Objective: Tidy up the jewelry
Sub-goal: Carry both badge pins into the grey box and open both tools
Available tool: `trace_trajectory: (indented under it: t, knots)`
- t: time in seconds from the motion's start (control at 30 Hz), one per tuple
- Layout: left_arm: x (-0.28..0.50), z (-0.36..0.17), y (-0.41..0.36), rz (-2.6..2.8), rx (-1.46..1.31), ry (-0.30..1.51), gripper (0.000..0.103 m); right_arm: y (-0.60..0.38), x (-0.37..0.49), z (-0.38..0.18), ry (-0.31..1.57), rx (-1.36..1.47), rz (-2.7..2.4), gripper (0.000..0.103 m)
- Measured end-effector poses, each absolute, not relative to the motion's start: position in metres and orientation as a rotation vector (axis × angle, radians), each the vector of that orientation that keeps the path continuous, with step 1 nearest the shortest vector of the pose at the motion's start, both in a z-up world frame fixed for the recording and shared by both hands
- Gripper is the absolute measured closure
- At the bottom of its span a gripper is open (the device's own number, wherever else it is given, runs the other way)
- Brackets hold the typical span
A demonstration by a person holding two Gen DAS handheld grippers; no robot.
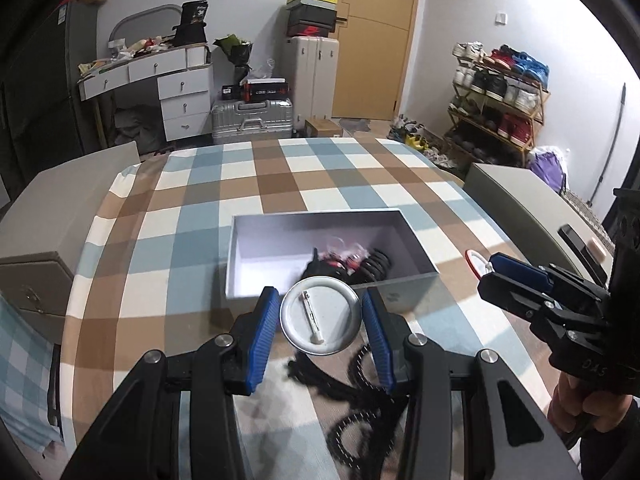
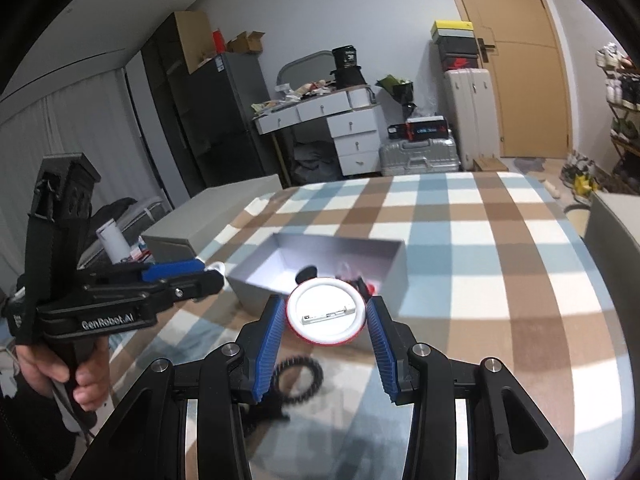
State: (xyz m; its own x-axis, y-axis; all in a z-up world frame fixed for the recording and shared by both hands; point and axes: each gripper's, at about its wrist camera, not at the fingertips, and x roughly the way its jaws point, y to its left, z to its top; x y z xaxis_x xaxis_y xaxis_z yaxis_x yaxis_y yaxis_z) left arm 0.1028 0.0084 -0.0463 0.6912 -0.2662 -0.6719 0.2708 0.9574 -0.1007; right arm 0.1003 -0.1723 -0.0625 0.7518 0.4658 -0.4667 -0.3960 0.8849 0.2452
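Note:
My left gripper (image 1: 320, 292) is shut on a round silver pin badge (image 1: 320, 324), its back with the clasp facing me, held just above the near edge of an open grey box (image 1: 304, 232). Black and red hair accessories (image 1: 348, 264) lie inside the box. At the right edge, my right gripper (image 1: 489, 270) grips a red-rimmed badge (image 1: 474, 262). In the right wrist view my right gripper (image 2: 325, 300) is shut on that white, red-rimmed badge (image 2: 326, 320) in front of the box (image 2: 400, 268). At the left of that view my left gripper (image 2: 212, 271) is seen side-on.
A checked cloth (image 1: 280, 176) covers the table. Black hair ties (image 1: 360, 396) lie on it below the left gripper, and a black spiral tie (image 2: 298, 378) lies under the right one. Grey boxes (image 1: 60, 216) (image 1: 516, 196) flank the table. A hand (image 2: 86, 380) holds the left gripper's handle.

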Motion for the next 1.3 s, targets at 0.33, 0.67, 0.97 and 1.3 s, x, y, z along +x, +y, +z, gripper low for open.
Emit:
trace_trajectory:
  t: [0.33, 0.67, 0.97, 1.3]
  knots:
    - [0.135, -0.049, 0.019, -0.304, -0.043, 0.755, 0.066, -0.148, 0.145, -0.051, 0.534, 0.09, 0.512, 0.062]
    - [0.165, -0.066, 0.017, -0.33, -0.051, 0.782, 0.066, -0.138, 0.187, -0.067, 0.598, 0.098, 0.485, 0.062]
    - [0.173, -0.072, 0.017, -0.337, -0.084, 0.798, 0.066, -0.131, 0.202, -0.083, 0.643, 0.065, 0.46, 0.061]
    - [0.178, -0.076, 0.019, -0.325, -0.109, 0.813, 0.066, -0.129, 0.206, -0.088, 0.649, 0.073, 0.464, 0.059]
